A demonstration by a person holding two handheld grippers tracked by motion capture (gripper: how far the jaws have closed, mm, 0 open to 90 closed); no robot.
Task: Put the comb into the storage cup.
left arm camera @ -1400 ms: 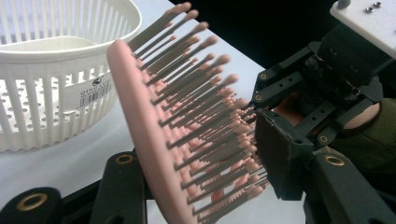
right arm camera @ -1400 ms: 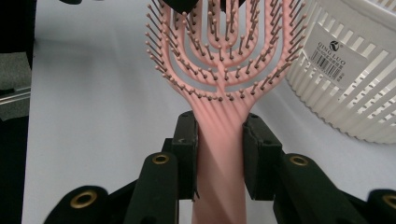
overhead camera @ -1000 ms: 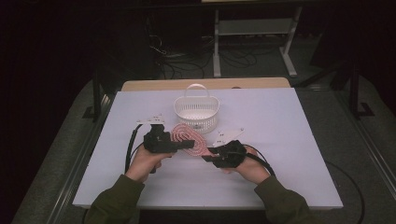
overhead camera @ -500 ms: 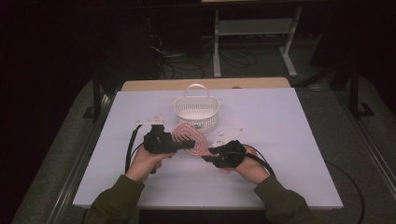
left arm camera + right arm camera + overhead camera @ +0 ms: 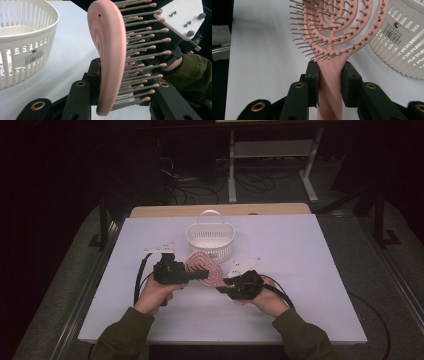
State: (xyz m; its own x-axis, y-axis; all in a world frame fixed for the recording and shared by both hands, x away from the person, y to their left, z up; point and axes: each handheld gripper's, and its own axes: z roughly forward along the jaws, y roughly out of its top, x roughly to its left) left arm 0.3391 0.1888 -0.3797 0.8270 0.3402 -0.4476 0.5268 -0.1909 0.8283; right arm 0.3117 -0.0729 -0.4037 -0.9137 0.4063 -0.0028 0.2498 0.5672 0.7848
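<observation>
A pink vented hairbrush (image 5: pixel 202 265) hangs just above the white table, in front of a white slotted basket (image 5: pixel 210 237). My right gripper (image 5: pixel 222 287) is shut on its handle; in the right gripper view the jaws pinch the handle (image 5: pixel 329 75) right below the head. My left gripper (image 5: pixel 200 275) is closed across the brush head. In the left gripper view one pad presses the brush's back (image 5: pixel 107 50) and the bristle tips reach the other jaw. The head stands on edge, bristles toward the right gripper's plate (image 5: pixel 180 17).
The basket (image 5: pixel 22 50) stands close behind the brush and looks empty; its barcode label (image 5: pixel 394 32) faces me. The white table (image 5: pixel 310 270) spreads wide on both sides. Cables loop from both grippers along the near half. Dark floor and a metal stand lie beyond the far edge.
Almost nothing has moved. Both grippers and the brush keep the same place in front of the basket.
</observation>
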